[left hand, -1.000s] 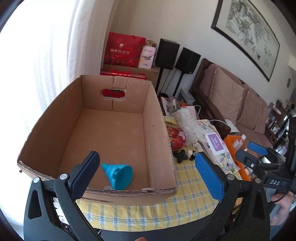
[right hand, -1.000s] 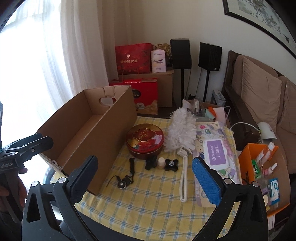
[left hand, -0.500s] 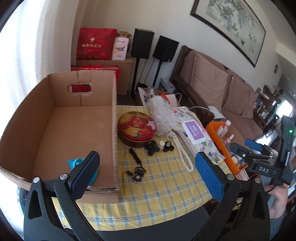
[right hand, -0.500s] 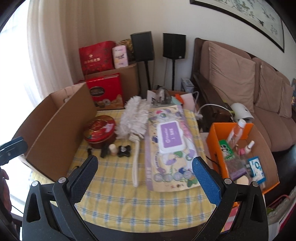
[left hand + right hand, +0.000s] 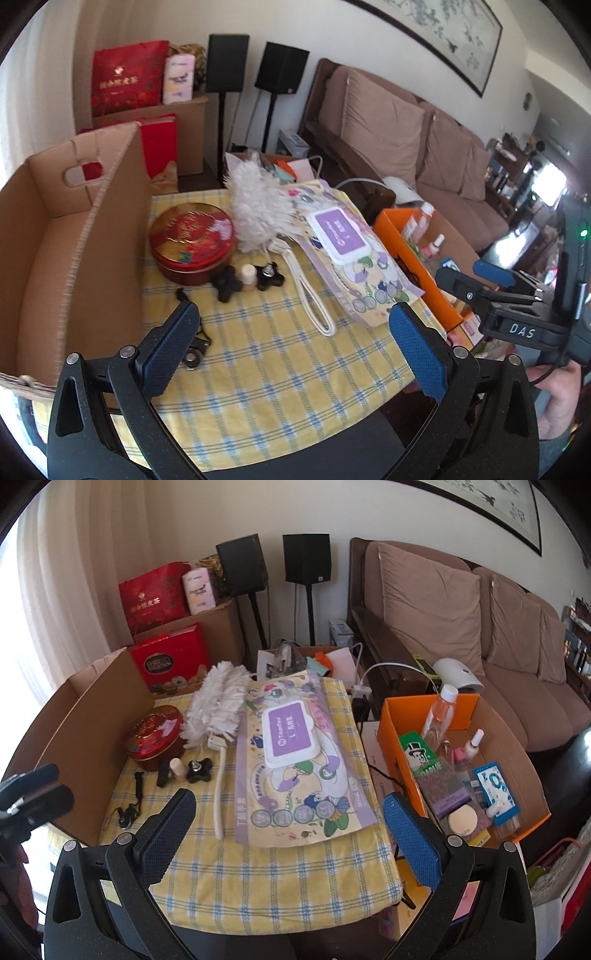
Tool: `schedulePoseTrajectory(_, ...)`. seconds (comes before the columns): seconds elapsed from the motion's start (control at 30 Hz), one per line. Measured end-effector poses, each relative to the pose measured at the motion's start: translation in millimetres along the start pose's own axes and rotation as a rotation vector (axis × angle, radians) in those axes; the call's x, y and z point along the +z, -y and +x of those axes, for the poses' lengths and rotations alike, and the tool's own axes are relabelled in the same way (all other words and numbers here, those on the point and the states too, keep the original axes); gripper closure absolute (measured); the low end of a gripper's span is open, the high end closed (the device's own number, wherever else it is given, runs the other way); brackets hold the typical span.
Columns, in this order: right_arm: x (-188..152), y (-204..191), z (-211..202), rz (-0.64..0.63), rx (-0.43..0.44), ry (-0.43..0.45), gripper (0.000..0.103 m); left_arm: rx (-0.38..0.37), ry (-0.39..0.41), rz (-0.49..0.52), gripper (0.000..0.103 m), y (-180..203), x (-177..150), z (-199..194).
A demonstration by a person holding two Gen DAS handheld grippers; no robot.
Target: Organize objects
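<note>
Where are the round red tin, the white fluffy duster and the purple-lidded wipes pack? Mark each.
round red tin (image 5: 192, 236), left wrist view, on its lid
white fluffy duster (image 5: 218, 701), right wrist view, on its fluffy head
purple-lidded wipes pack (image 5: 290, 731), right wrist view, on the purple lid

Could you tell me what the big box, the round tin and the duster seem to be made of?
Box: brown corrugated cardboard, matte; fluting shows along its cut edge. Tin: probably printed metal, glossy red and gold lid. Duster: fluffy white fibres, smooth white handle, likely plastic.
</note>
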State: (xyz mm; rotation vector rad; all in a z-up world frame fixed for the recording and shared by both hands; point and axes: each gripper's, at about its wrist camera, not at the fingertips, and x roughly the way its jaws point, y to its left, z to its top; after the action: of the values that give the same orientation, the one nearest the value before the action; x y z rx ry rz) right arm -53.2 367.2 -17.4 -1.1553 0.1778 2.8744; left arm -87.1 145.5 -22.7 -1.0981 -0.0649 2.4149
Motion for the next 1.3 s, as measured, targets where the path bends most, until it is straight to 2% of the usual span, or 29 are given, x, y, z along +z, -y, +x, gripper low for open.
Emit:
schedulePoseTrajectory(0.07,-2.0,2.3,1.8,0.017,0.011,-0.008,0.009,-0.004,-0.026,0.003,0.000,6.2,-3.1,14.3)
schedulePoseTrajectory(0.13,-3.7,4.0,4.9,0.027,0.023,-0.018,0.023,-0.012,-0.047,0.001,0.000,10.1,-6.9,29.9)
schedulePoseTrajectory(0.3,-9.0,4.6,16.2,0.032,0.035,-0.050,0.033,-0.016,-0.089,0.011,0.004,16.3,-13.6,60.9)
schedulePoseTrajectory(0.37,-10.5,5.9,18.8,0.035,0.036,-0.055,0.033,-0.013,-0.116,0.010,0.010,17.6,-15.1,74.6)
schedulePoseTrajectory(0.53,-13.5,8.1,22.7,0.046,0.041,-0.061,0.033,-0.007,-0.182,-0.014,0.035,15.3,-16.6,103.6)
schedulePoseTrajectory(0.63,-14.6,10.0,24.0,0.049,0.041,-0.064,0.033,0.002,-0.215,-0.015,0.042,13.9,-17.8,118.7)
schedulePoseTrajectory(0.8,-17.8,14.6,27.1,0.060,0.036,-0.072,0.033,-0.020,-0.260,-0.038,0.044,12.9,-19.8,137.6)
schedulePoseTrajectory(0.87,-19.4,16.1,28.8,0.066,0.037,-0.076,0.033,-0.009,-0.274,-0.043,0.053,11.6,-20.1,143.0)
schedulePoseTrajectory(0.97,-21.6,17.1,31.2,0.067,0.037,-0.084,0.033,0.012,-0.263,-0.027,0.059,11.4,-20.6,144.1)
schedulePoseTrajectory(1.0,-22.2,17.2,32.0,0.066,0.038,-0.087,0.033,0.008,-0.265,-0.026,0.065,11.2,-20.7,143.7)
schedulePoseTrajectory(1.03,-22.4,17.1,32.7,0.067,0.038,-0.089,0.033,0.002,-0.271,-0.026,0.077,11.2,-20.6,143.7)
schedulePoseTrajectory(1.17,-21.6,16.0,34.0,0.068,0.049,-0.089,0.033,0.000,-0.261,-0.026,0.088,9.6,-20.0,136.2)
schedulePoseTrajectory(1.3,-15.4,10.1,36.5,0.065,0.078,-0.087,0.033,-0.011,-0.235,-0.043,0.089,4.2,-19.4,124.7)
